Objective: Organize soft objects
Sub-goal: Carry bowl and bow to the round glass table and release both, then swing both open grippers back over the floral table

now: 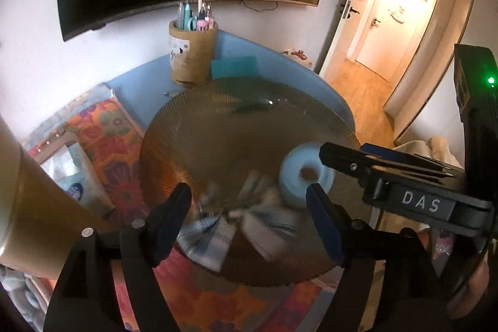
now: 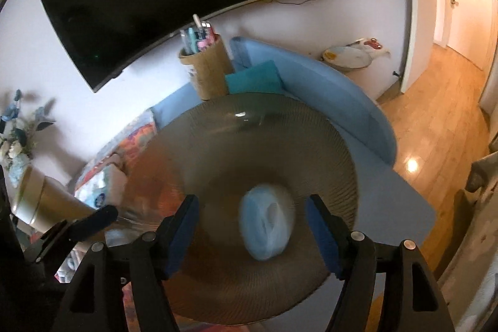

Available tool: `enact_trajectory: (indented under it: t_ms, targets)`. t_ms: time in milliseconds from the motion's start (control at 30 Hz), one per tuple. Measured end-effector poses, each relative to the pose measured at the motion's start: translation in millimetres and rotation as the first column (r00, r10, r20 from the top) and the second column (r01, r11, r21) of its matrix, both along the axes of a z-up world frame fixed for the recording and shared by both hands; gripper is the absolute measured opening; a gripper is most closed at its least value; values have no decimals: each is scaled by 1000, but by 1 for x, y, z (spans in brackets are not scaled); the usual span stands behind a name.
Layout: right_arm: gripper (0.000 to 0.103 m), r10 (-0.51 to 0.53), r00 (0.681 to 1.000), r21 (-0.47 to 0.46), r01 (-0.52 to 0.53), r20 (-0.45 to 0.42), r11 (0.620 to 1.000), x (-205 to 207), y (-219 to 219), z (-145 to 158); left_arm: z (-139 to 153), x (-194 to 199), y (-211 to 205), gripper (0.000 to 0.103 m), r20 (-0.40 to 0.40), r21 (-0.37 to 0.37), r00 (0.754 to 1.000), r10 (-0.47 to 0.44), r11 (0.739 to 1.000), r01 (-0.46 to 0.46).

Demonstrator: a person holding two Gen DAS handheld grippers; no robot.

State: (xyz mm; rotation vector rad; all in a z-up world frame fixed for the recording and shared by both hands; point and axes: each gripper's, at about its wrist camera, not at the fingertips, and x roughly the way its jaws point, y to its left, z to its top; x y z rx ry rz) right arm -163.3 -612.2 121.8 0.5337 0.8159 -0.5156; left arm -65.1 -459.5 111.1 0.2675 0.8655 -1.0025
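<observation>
1. Step in hand, judged: placing soft items on the round ribbed tray (image 1: pixel 193 126) — both look delivered, neither is gripped now.
2. Left gripper (image 1: pixel 249 215): jaws stand apart, pads off the cloth. The plaid fabric bow (image 1: pixel 230 226) lies on the tray between and just past the fingertips, at about 6 o'clock on the tray in the left wrist view.
3. Right gripper (image 2: pixel 252 227): jaws apart. The pale blue ring-shaped scrunchie (image 2: pixel 267 226) sits between the fingers without visible contact; blur stops me ruling out a light touch. Position on tray: about 5 o'clock in the left view, 6 o'clock in the right view.
4. Next move, judged: lift both grippers straight off — without snagging the bow's loose tails — then find further soft items.
5. Count: one tray, one bow, one scrunchie, two grippers, one pen cup (image 1: pixel 193 52) at the tray's 12 o'clock, one teal folded cloth (image 1: pixel 235 67) beside it.
</observation>
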Motion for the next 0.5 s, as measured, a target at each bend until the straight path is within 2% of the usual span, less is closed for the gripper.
enact_trajectory:
  t_ms: [133,267,400,500]
  targets:
    - [70,-7,1000,5,7,14,1000,-12,0,4,2,0,8,75,-9,-19,1000,5,1000,-5]
    - [70,30,999,-14,-29,20,999,-16,18,11,14,-9,38,75,-21,-56,1000,15,998,-16]
    - [70,118,992,-10,-117,44,993,-15,53,18,26,-24,87,75,9,-66,998,60,996,-59]
    - [70,222,974,-35,-220,53,975,-9,96,25,33,-31,140,75,32,-73,991,132,989,-129]
